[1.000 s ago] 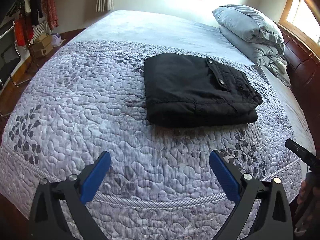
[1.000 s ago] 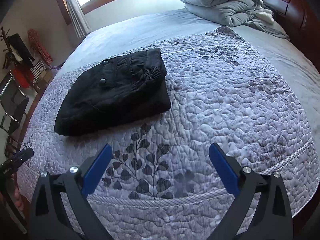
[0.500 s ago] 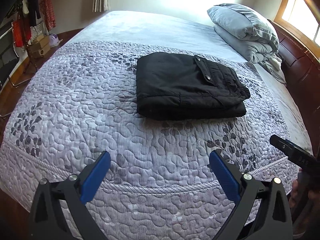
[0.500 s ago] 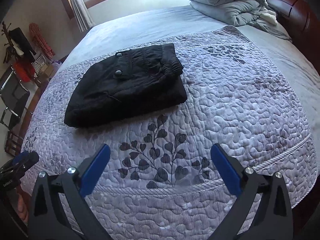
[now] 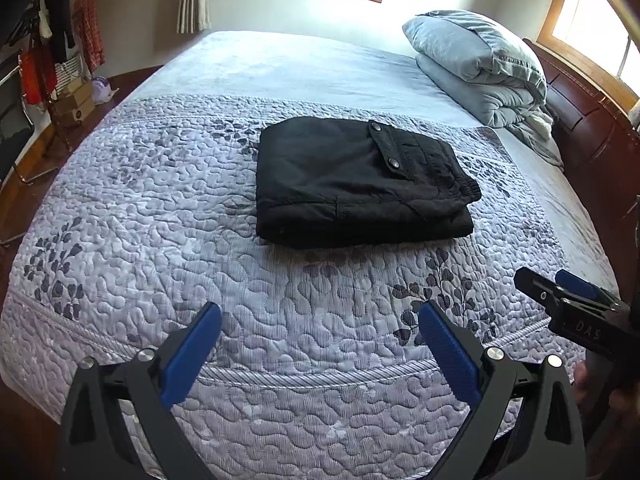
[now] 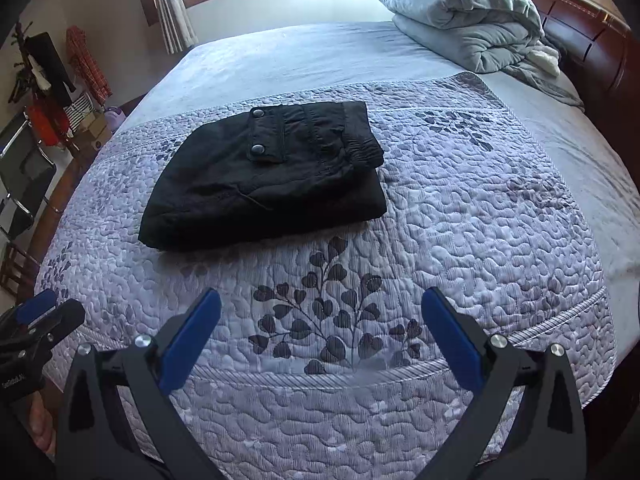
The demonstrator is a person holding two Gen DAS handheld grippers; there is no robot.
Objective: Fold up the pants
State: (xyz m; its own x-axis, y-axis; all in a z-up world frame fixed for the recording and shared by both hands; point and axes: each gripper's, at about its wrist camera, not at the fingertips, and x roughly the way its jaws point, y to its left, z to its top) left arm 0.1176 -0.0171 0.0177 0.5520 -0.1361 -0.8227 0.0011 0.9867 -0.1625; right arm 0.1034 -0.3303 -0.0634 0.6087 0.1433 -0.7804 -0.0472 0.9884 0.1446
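The black pants [image 5: 356, 184] lie folded in a flat rectangular stack on the quilted bed, pocket flap with two snaps on top; they also show in the right wrist view [image 6: 268, 176]. My left gripper [image 5: 320, 320] is open and empty, held above the near edge of the bed, well short of the pants. My right gripper [image 6: 320, 312] is open and empty, also over the near edge. The right gripper shows at the right edge of the left wrist view [image 5: 568, 304]; the left gripper shows at the left edge of the right wrist view [image 6: 36, 324].
A lilac quilt [image 5: 160, 208] covers the near half of the bed. A folded grey duvet and pillow [image 5: 476, 64] sit at the head, by the dark wooden headboard [image 6: 580, 28]. Clothes rack, boxes and a chair [image 5: 48, 80] stand on the floor at the left.
Both grippers have pulled back from the pants toward the near edge of the bed and stayed open. The pants have not moved.
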